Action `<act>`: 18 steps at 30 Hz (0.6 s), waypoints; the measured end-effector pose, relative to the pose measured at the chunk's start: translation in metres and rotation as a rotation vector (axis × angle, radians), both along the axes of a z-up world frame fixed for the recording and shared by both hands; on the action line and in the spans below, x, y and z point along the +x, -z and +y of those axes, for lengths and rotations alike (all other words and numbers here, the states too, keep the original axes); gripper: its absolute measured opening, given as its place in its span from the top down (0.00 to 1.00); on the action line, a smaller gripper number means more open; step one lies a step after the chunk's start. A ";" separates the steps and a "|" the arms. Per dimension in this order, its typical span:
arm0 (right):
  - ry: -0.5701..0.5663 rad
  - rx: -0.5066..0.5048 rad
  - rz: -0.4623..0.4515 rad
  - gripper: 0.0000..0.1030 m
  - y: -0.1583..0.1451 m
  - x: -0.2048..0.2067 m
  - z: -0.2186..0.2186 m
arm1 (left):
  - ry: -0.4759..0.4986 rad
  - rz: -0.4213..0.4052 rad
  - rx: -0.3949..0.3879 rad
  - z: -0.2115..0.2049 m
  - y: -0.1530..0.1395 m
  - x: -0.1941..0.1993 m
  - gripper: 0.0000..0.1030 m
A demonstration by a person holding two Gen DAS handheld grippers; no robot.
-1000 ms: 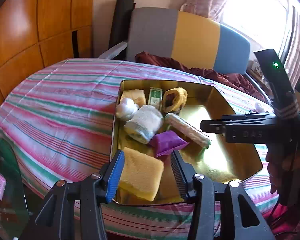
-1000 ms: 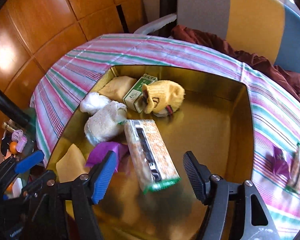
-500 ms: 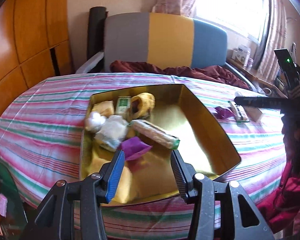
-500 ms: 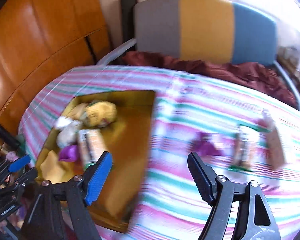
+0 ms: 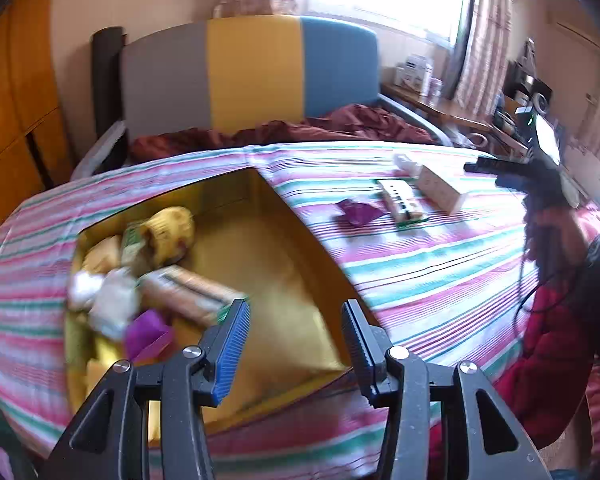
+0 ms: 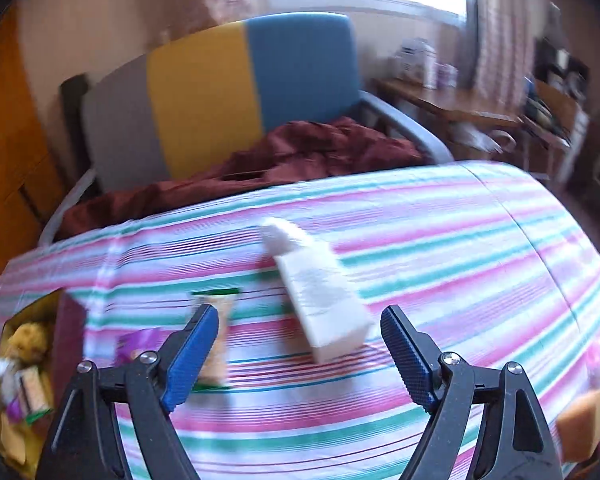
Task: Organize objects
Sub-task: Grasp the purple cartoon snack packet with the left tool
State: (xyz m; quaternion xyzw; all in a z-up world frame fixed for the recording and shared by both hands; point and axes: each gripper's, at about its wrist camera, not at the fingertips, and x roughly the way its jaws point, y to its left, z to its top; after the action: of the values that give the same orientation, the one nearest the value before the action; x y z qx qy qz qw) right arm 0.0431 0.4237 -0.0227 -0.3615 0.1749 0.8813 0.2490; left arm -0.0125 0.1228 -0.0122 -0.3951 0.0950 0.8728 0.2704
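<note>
A gold tin (image 5: 300, 264) on the striped tablecloth holds a yellow knit item (image 5: 170, 222), a long cracker pack (image 5: 188, 292), a purple wrapper (image 5: 146, 330), white bundles and yellow sponges. My left gripper (image 5: 294, 340) is open and empty over the tin's near right part. On the cloth to the right lie a purple wrapper (image 5: 358, 210), a green-edged pack (image 5: 400, 204) and a white box (image 6: 320, 300). My right gripper (image 6: 298, 356) is open and empty, just in front of the white box. The tin's corner shows at the right wrist view's left edge (image 6: 24, 364).
A chair with a grey, yellow and blue back (image 5: 252, 72) and a maroon cloth (image 5: 320, 126) stands behind the table. A yellow sponge (image 6: 582, 424) lies at the cloth's right edge. A desk with clutter (image 5: 480, 116) is at the far right. Wooden panels (image 5: 12, 100) line the left.
Both grippers have swung to the right. The right one left the tin and now faces the white box on the cloth. The left one now looks across the tin's right side.
</note>
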 end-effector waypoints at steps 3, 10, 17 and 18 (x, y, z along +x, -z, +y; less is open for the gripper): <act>0.077 -0.090 -0.010 0.22 0.008 0.005 0.023 | 0.042 -0.010 0.004 0.025 -0.001 -0.006 0.53; 0.050 -0.089 -0.024 0.20 0.007 0.001 0.020 | 0.105 -0.085 0.018 0.081 0.003 -0.032 0.53; 0.034 -0.107 -0.010 0.18 0.006 0.003 0.015 | 0.105 -0.181 0.025 0.124 0.011 -0.068 0.53; 0.033 -0.115 -0.010 0.17 0.007 0.003 0.016 | 0.097 -0.198 0.021 0.131 0.015 -0.075 0.53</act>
State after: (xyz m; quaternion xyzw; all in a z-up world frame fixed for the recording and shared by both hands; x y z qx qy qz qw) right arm 0.0458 0.4393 -0.0295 -0.3767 0.2300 0.8638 0.2433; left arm -0.0873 0.2533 -0.0268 -0.4715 0.0775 0.8163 0.3244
